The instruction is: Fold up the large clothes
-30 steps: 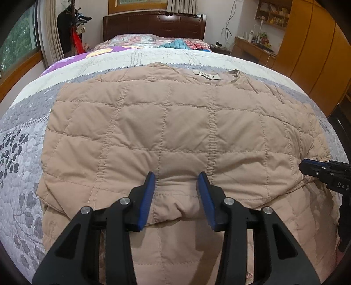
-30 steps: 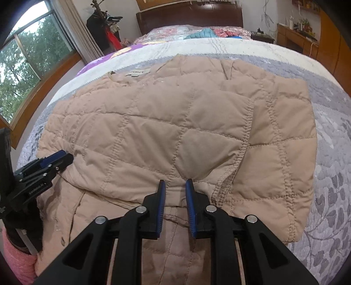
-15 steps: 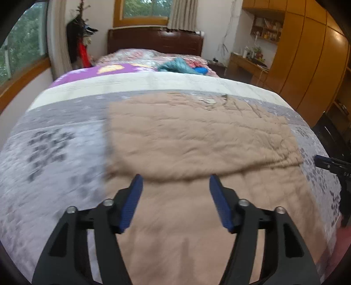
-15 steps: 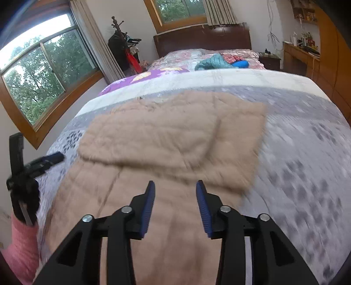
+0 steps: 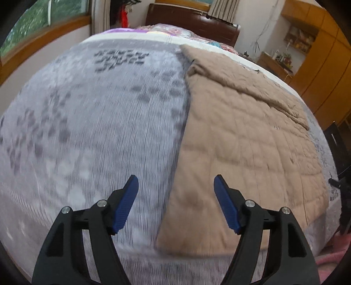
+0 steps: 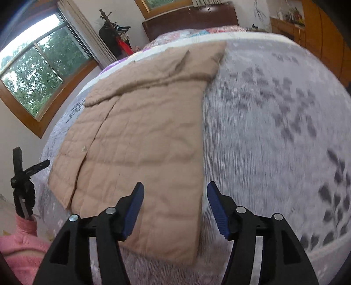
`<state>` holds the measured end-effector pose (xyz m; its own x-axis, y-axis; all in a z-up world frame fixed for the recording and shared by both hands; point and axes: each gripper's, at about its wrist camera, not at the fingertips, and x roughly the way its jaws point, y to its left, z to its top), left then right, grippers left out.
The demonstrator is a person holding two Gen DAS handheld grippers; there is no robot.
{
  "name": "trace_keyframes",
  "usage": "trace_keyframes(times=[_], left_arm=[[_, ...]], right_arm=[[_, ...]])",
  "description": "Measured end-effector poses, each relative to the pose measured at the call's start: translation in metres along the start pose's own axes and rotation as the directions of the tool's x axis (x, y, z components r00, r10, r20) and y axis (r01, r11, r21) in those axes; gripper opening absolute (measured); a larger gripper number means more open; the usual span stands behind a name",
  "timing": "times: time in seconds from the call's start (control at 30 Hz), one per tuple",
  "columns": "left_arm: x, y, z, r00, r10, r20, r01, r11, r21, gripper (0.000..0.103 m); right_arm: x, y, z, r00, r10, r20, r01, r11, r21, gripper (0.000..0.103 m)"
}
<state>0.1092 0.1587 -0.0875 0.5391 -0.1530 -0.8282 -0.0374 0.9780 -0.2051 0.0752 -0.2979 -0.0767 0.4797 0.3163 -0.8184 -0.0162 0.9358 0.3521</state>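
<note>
In the left wrist view, your left gripper (image 5: 176, 203) is hovering with its jaws spread wide and nothing between them, aimed at the near left edge of the tan quilted jacket (image 5: 245, 144). The jacket is lying on the grey bedspread (image 5: 87, 131), its long axis running away from you towards the headboard (image 5: 193, 19), top part folded over.

In the right wrist view, your right gripper (image 6: 174, 208) is also gaping empty, straddling the jacket's near right edge. Each gripper is sitting nearest its own edge, and nothing is blocking either.
</note>
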Motion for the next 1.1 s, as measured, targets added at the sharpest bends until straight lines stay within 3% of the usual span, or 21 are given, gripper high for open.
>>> trace_keyframes(times=[0.37,0.6,0.73,0.83,0.9,0.97,1.1], left_arm=[[0.011,0.003,-0.025,0.984,-0.175,-0.036,0.172,0.981,-0.086,0.073],[0.021,-0.007,-0.027,0.984,-0.169,-0.052,0.165,0.984,-0.070,0.073],[0.023,-0.011,-0.028,0.984,-0.166,-0.061,0.163,0.985,-0.061,0.072],[0.022,-0.010,-0.029,0.985,-0.159,-0.064,0.155,0.985,-0.070,0.063],[0.022,-0.009,-0.030,0.983,-0.172,-0.069,0.166,0.983,-0.080,0.048],[0.022,-0.009,-0.031,0.983,-0.169,-0.069,0.163,0.983,-0.090,0.043],[0.020,-0.010,-0.034,0.983,-0.173,-0.057,0.167,0.981,-0.097,0.022]], right_arm=[[0.013,-0.011,-0.035,0.999,0.033,-0.034,-0.031,0.998,0.062,0.061],[0.017,-0.008,-0.035,0.999,0.037,-0.030,-0.035,0.998,0.042,0.061],[0.019,-0.004,-0.034,0.999,0.041,-0.027,-0.041,0.999,0.019,0.053],[0.023,-0.002,-0.034,0.998,0.048,-0.031,-0.048,0.999,0.016,0.049],[0.023,-0.002,-0.034,0.998,0.056,-0.028,-0.056,0.998,0.018,0.042],[0.024,-0.003,-0.033,0.997,0.072,-0.025,-0.072,0.997,0.023,0.032],[0.022,-0.005,-0.035,0.996,0.085,-0.015,-0.084,0.996,0.034,0.019]])
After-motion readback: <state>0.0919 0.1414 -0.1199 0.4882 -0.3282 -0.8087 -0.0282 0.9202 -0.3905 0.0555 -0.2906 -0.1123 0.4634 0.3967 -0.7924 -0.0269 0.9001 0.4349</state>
